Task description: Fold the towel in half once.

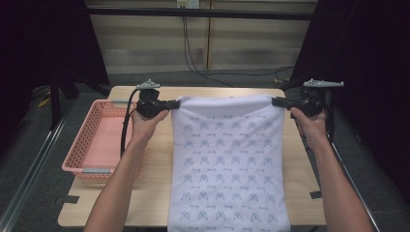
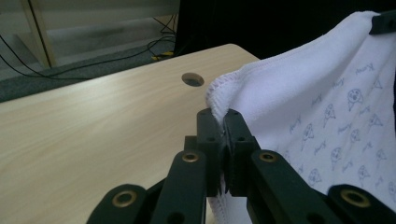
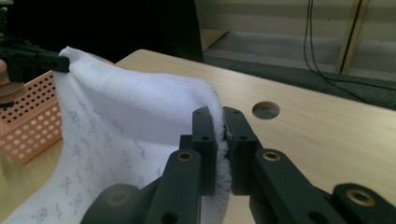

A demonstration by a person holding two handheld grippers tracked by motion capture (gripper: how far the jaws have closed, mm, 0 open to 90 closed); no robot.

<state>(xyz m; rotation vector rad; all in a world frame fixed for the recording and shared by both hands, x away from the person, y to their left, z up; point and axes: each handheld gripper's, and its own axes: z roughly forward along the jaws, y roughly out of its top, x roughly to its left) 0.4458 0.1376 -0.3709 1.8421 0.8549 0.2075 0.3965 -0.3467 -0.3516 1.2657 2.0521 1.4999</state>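
My left gripper (image 1: 175,102) and right gripper (image 1: 276,101) each clamp a top corner of the white printed towel (image 1: 227,164), stretched above the table (image 1: 145,188).

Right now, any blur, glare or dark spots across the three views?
High view: sharp, no glare, black surroundings, evenly lit towel. Left gripper view: left tongs soft up close, floor behind hazy. Right gripper view: dim, right tongs slightly soft, pink basket darkish.

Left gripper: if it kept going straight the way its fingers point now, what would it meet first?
The left gripper, shut on a corner of the white towel, points across the table toward the right gripper. The stretched towel edge comes first, probably then that gripper; depth is unclear.
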